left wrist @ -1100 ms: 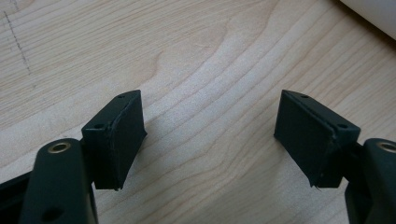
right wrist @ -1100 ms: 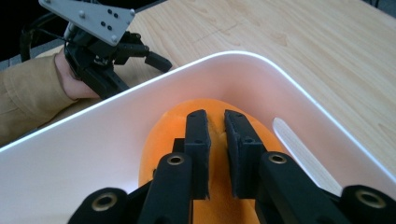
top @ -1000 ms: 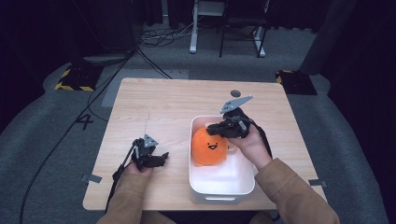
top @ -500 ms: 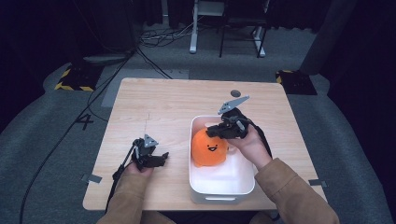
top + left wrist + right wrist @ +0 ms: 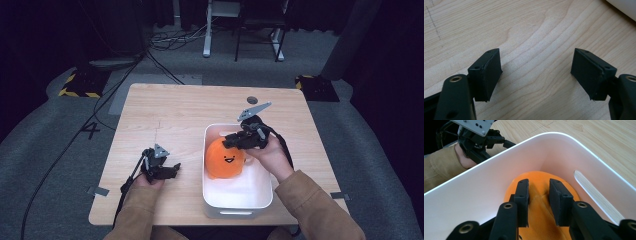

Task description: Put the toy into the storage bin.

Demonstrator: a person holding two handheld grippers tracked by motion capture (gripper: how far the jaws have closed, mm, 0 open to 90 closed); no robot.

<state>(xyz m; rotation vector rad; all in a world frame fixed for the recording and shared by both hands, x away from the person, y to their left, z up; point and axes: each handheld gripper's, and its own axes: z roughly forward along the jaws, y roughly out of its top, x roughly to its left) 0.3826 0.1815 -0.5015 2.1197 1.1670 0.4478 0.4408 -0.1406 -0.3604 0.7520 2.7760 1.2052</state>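
An orange plush toy (image 5: 225,159) with a small face lies in the white bin (image 5: 237,207). My right gripper (image 5: 231,141) reaches into the bin from the right, over the toy's top. In the right gripper view its jaws (image 5: 539,195) have just been opening. They stand a little apart with a fold of the orange toy (image 5: 536,176) between them, and the pads do not press on it. My left gripper (image 5: 175,170) rests low over the bare table left of the bin. Its jaws (image 5: 536,72) are wide open with nothing between them.
The bin's white wall (image 5: 486,177) curves round the toy, with a handle slot on one side. The wooden table (image 5: 175,115) stretches away behind and to the left of the bin. A small dark round spot (image 5: 251,99) sits near its far edge.
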